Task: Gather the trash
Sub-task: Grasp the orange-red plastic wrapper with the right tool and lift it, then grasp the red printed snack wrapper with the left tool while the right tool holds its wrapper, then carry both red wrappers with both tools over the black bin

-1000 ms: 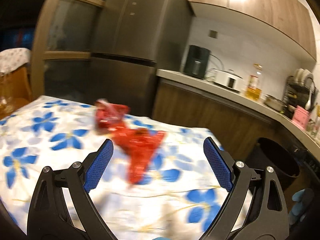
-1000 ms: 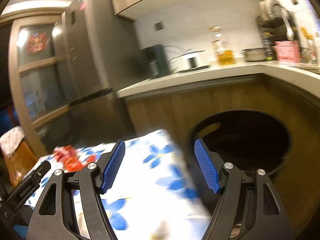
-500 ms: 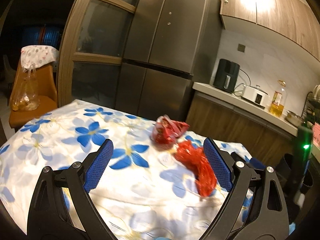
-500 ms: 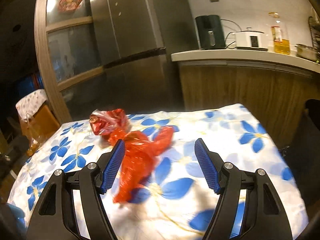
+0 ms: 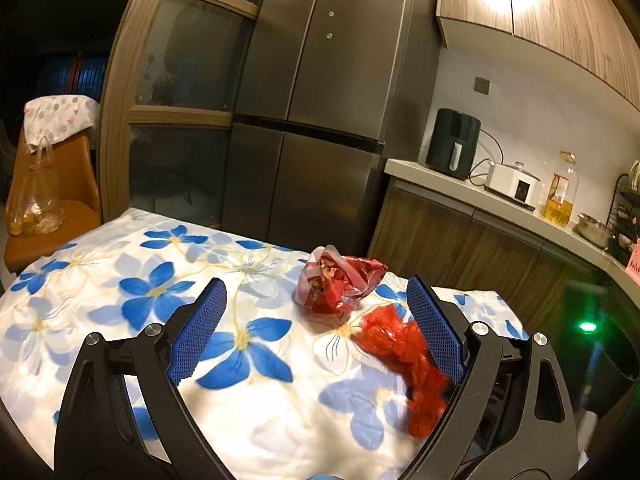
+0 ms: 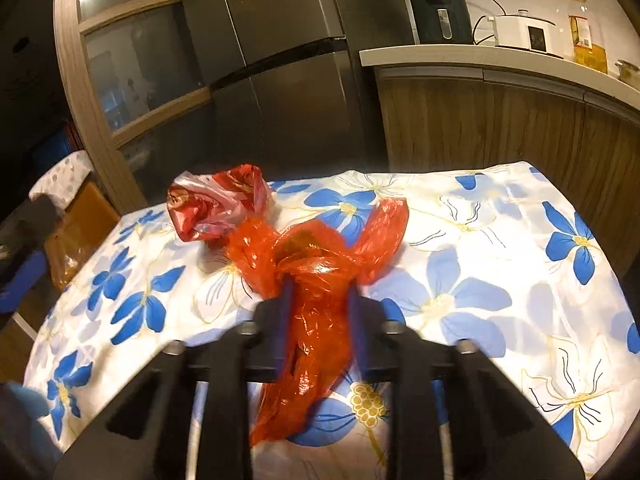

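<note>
Your right gripper [image 6: 316, 296], wide open over the crinkled orange-red plastic bag [image 6: 316, 280] half a second ago, is now closing, its jaws pinching the bag's bunched middle on the flower-print bench [image 6: 500, 240]; judged, the first piece of trash is nearly secured. Your left gripper [image 5: 316, 328] hangs wide open and empty near the crumpled red foil wrapper [image 5: 340, 284]. Motion blur hides whether the right pads grip firmly; no bin is visible now.

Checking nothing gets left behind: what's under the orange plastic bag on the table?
Only the flowered tablecloth shows around the orange plastic bag. The bag and the right tongs closing on it cover whatever lies directly beneath.
</note>
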### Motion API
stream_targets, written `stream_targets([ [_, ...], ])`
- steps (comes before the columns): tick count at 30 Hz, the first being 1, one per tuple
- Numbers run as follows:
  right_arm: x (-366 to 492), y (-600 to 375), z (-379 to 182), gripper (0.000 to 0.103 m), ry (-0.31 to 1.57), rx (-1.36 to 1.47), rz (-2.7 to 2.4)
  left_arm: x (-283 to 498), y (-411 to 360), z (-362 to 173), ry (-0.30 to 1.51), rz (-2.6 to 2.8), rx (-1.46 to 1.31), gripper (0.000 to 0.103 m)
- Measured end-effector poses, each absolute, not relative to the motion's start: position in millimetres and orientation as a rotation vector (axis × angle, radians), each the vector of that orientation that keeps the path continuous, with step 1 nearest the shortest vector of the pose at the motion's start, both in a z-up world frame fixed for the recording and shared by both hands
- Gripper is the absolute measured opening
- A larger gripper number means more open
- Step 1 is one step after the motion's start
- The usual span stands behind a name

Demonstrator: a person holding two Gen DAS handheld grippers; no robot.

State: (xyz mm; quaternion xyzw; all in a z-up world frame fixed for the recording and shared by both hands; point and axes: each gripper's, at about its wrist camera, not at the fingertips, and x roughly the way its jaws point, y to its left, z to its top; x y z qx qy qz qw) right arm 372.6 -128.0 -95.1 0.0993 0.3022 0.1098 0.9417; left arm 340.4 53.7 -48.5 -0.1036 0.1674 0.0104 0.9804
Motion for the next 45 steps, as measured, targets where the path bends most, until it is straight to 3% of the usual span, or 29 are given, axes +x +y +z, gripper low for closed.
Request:
stream_targets([
  [10, 321.7, -161.9, -68.5, 0.014, 0.423, 0.209, 0.156, 402.8, 45.6, -67.5, 0.401, 0.028, -0.208, 0.086],
  [19, 322.2, -175.5, -74.4, 0.014, 0.437, 0.244, 0.156, 445.2, 48.1, -90.9, 0.527, 0.007, -0.220, 0.053],
  [23, 321.6, -174.3, -74.7, 0.014, 0.436, 0.240, 0.157, 450.8, 48.0, -95.8, 0.557, -0.012, -0.227, 0.033],
  [30, 319.1, -175.3, -74.0, 0.014, 0.436, 0.241, 0.154, 451.3, 46.5, -97.7, 0.554, -0.058, -0.226, 0.017],
  [35, 313.4, -180.1, -70.3, 0.014, 0.430, 0.252, 0.153, 436.9, 43.9, -90.6, 0.514, -0.065, -0.219, 0.011],
  [45, 268.1, -218.3, -37.8, 0.014, 0.329, 0.249, 0.100, 356.3, 6.0, -36.6, 0.356, -0.152, -0.178, 0.010],
])
